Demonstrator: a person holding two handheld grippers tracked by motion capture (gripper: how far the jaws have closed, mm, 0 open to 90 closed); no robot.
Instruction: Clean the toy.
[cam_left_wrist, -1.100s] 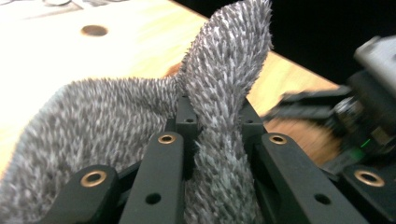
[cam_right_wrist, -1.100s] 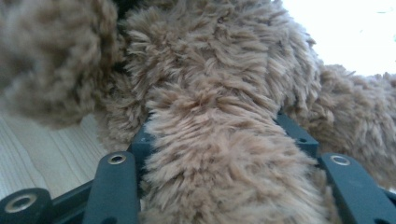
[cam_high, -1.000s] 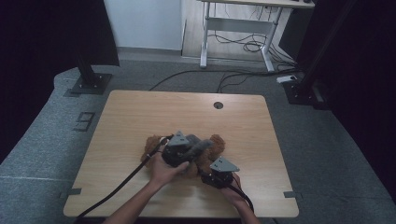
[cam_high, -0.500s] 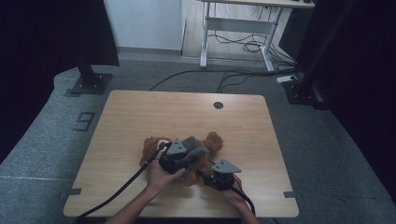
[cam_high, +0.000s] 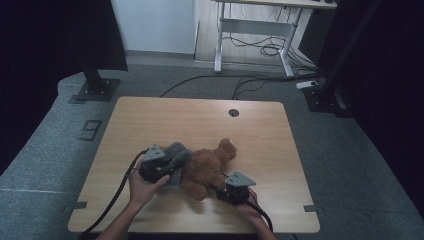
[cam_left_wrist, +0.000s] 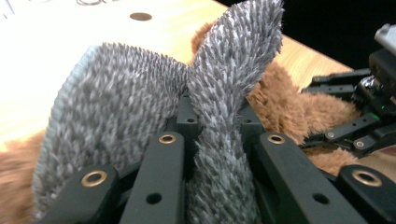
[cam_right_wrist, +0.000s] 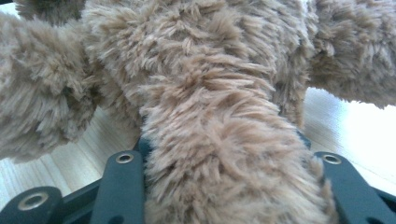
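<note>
High view: a brown teddy bear (cam_high: 207, 167) lies at lower centre of the desk (cam_high: 150, 120), the left gripper (cam_high: 167, 162) beside it at left. Left gripper view: fingers clamp a grey fuzzy cloth (cam_left_wrist: 140, 107). Right gripper view: the right gripper (cam_right_wrist: 224, 186) squeezes a bear limb, its fingers just closing.

The teddy bear (cam_high: 207, 167) was a warm brown all over, its long pile paler, nearly tan, close up in the right gripper view. The cloth (cam_left_wrist: 140, 107) pinched against it was grey, a fleecy speckle of dark and light fibres with a lighter, faintly blue-grey stitched edge. Both grippers were black, the left gripper (cam_high: 167, 167) and the right gripper (cam_high: 225, 190) alike, each with a grey plate on top and brass-coloured rivets in the jaws. Black cables trailed from them. The table (cam_high: 165, 117) was pale wood with a fine straight grain, and the floor (cam_high: 45, 150) around it was grey carpet.
</note>
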